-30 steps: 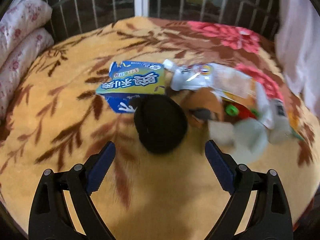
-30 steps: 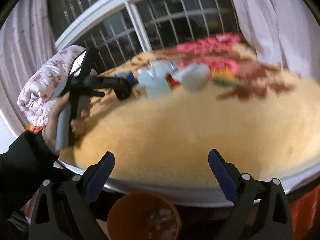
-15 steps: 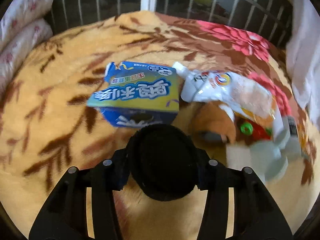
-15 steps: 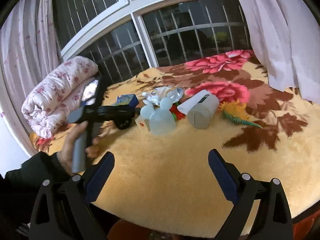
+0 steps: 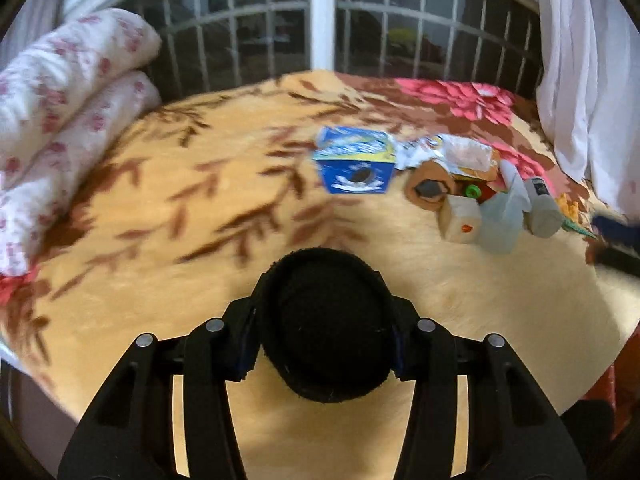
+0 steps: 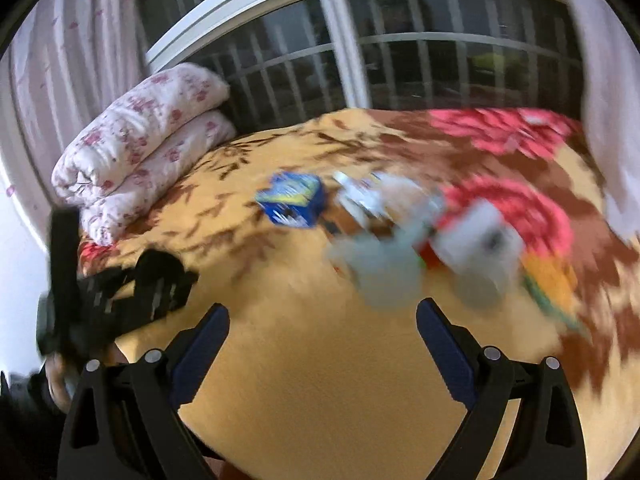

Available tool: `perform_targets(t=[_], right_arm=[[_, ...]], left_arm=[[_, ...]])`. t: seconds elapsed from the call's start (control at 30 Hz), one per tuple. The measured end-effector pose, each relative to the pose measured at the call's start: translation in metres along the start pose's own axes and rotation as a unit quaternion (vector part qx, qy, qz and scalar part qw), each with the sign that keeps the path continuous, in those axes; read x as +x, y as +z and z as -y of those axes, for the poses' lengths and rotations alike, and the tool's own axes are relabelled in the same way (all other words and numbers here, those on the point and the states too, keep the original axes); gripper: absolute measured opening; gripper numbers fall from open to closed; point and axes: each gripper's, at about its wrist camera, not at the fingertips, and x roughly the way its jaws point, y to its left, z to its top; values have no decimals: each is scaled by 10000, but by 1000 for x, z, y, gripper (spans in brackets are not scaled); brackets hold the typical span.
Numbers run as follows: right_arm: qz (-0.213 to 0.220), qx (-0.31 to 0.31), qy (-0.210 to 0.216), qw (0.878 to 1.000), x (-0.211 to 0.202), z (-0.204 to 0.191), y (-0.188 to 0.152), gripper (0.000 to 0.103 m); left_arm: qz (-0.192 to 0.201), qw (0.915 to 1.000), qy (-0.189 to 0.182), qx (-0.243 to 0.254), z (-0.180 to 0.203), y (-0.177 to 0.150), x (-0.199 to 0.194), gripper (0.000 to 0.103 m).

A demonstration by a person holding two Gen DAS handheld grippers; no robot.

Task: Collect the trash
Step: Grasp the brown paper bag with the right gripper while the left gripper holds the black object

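Note:
My left gripper (image 5: 324, 340) is shut on a round black fuzzy object (image 5: 326, 320) and holds it above the blanket's near part; it also shows in the right wrist view (image 6: 160, 280) at the left. A pile of trash lies on the blanket: a blue carton (image 5: 354, 166), a white pouch (image 5: 448, 152), a brown roll (image 5: 430, 190), a small beige box (image 5: 460, 220) and pale plastic bottles (image 5: 504, 220). My right gripper (image 6: 322, 336) is open and empty, just short of the blurred bottles (image 6: 380, 272) and the blue carton (image 6: 294, 200).
A yellow floral blanket (image 5: 200, 220) covers the bed. A folded pink-flowered quilt (image 5: 60, 120) lies at the left. A barred window (image 5: 320, 20) stands behind and a white curtain (image 5: 580, 60) hangs at the right.
My left gripper closed on the black fuzzy object and pulled it back, away from the pile. My right gripper swung toward the pile, which now looks closer.

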Motion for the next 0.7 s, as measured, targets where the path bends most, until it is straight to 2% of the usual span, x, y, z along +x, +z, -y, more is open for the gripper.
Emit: perform_targets(t=[0.13,0.23,0.27,0.33,0.43,0.57,0.7], right_arm=[[-678,137,356,9970,60,-9,59,93],[-1127,725,301,9905,106,4,79,89],[-1335,1106,300,9844,126,14,83,88],[-1537,1475,302,9766,147,24,85,84],[-1701,1654,-91,9714,167,29,87,84],[-1829,1666,-307,9684,177,27,91,84],[-1982,1457,-773,9662,187,23,92,75]], left_arm=[[-27,9998,45,-175,-16,-9,3,48],[-148,9996,-4,-229,-20,-17,17,48],[-134,9996,-62,-246,-21,-19,19,48],[-12,9997,-95,-225,-20,-23,19,48],[66,9998,-146,-144,-19,-24,20,48],[97,9993,-297,-219,-23,-28,21,48],[105,9988,-387,-280,-26,-27,22,49]])
